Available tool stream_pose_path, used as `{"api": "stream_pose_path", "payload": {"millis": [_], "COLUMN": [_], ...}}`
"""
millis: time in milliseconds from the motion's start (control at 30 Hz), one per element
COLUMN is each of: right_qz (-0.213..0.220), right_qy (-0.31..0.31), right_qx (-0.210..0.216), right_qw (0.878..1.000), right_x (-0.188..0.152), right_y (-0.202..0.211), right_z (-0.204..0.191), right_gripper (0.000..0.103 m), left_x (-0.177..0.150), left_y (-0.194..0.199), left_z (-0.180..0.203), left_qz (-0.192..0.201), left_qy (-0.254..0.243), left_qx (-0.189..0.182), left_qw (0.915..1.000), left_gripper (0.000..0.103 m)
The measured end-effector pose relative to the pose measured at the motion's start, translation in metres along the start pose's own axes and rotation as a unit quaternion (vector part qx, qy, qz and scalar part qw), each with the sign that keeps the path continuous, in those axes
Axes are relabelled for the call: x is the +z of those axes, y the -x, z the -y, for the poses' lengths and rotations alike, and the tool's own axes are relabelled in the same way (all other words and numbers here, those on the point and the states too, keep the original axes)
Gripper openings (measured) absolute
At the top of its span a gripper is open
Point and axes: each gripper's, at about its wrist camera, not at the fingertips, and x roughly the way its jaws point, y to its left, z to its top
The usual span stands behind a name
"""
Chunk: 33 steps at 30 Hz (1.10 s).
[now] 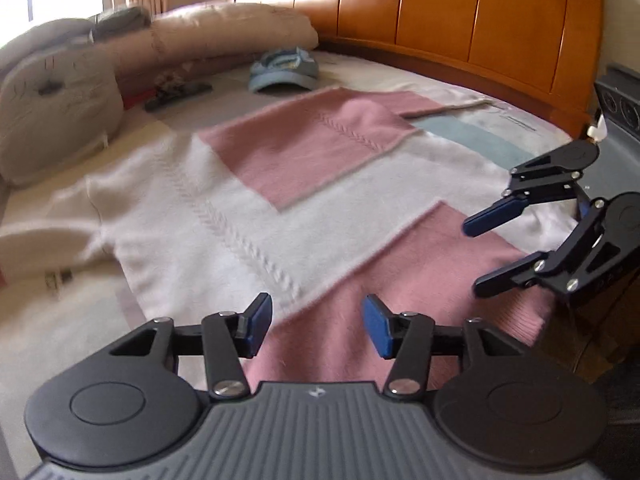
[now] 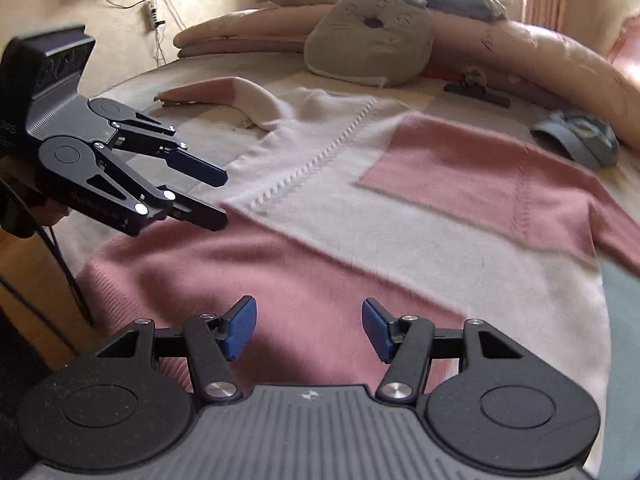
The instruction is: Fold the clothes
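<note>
Blue ribbed pads tip the left claw point(image 1: 316, 326), which hangs released over the pink hem of the sweater point(image 1: 248, 200) with nothing between its black jaws. Beside it, toward the wooden headboard point(image 1: 460, 20) side of that hem, the right claw point(image 2: 308, 330) is likewise parted and empty, just above the fabric.

Both claws sit at the bottom edge of the sweater, near the edge of the bed point(image 1: 72, 328). From there the garment stretches away toward the cat-face cushion point(image 2: 368, 48), so its long axis runs from hem to neck, straight ahead of the right claw and slanting off ahead of the left. I judge the coming move to be a grip on the hem, one claw on each part of it. Neither claw is clearly nearer; both are all but on the hem already.

It lies flat and spread. One sleeve point(image 2: 224, 98) trails out by the folded quilts point(image 2: 248, 40), well away from the headboard. The knit looks soft and fuzzy, in white and pink blocks, with a raised braid line up the middle and a ribbed band at the hem. It would likely sag and stretch when lifted.

Nearer the headboard rests a blue cap point(image 1: 282, 70), limp and rounded, with a dark clip point(image 1: 178, 94) between it and the cushion.
</note>
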Motion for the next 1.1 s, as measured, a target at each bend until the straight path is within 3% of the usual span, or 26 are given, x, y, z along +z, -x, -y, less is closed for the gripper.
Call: {"api": "stream_pose_path", "payload": {"millis": [167, 300, 533, 700, 833, 933, 1033, 1100], "right_qz": [0.012, 0.023, 0.036, 0.016, 0.023, 0.053, 0.044, 0.058], "right_qy": [-0.018, 0.002, 0.022, -0.002, -0.029, 0.007, 0.008, -0.004], "right_qx": [0.018, 0.026, 0.036, 0.057, 0.045, -0.006, -0.043, -0.047], "right_qw": [1.0, 0.999, 0.998, 0.998, 0.998, 0.999, 0.998, 0.997], "right_x": [-0.01, -0.014, -0.033, -0.056, -0.061, -0.051, -0.054, -0.073], "right_y": [0.021, 0.006, -0.02, 0.011, 0.036, 0.027, 0.007, 0.012], "right_z": [-0.003, -0.016, -0.015, -0.007, -0.007, -0.025, -0.032, -0.03], "right_gripper": [0.052, 0.05, 0.049, 0.05, 0.051, 0.053, 0.053, 0.06], "left_x": [0.01, 0.011, -0.027, -0.071, -0.069, -0.056, -0.06, -0.076], "left_y": [0.017, 0.019, 0.015, 0.023, 0.04, 0.04, 0.026, 0.021], "left_z": [0.012, 0.024, 0.042, 0.065, 0.078, 0.085, 0.078, 0.072], "left_qz": [0.034, 0.05, 0.041, 0.012, 0.058, 0.088, 0.064, 0.035], "left_qy": [-0.002, 0.011, 0.034, 0.02, -0.01, -0.028, 0.002, 0.038], "left_qx": [0.002, 0.004, 0.028, 0.029, 0.032, 0.043, 0.053, 0.059], "left_qw": [0.9994, 0.9987, 0.9982, 0.9993, 0.9978, 0.9948, 0.9965, 0.9969], "left_gripper": [0.052, 0.053, 0.053, 0.061, 0.063, 0.067, 0.067, 0.068]}}
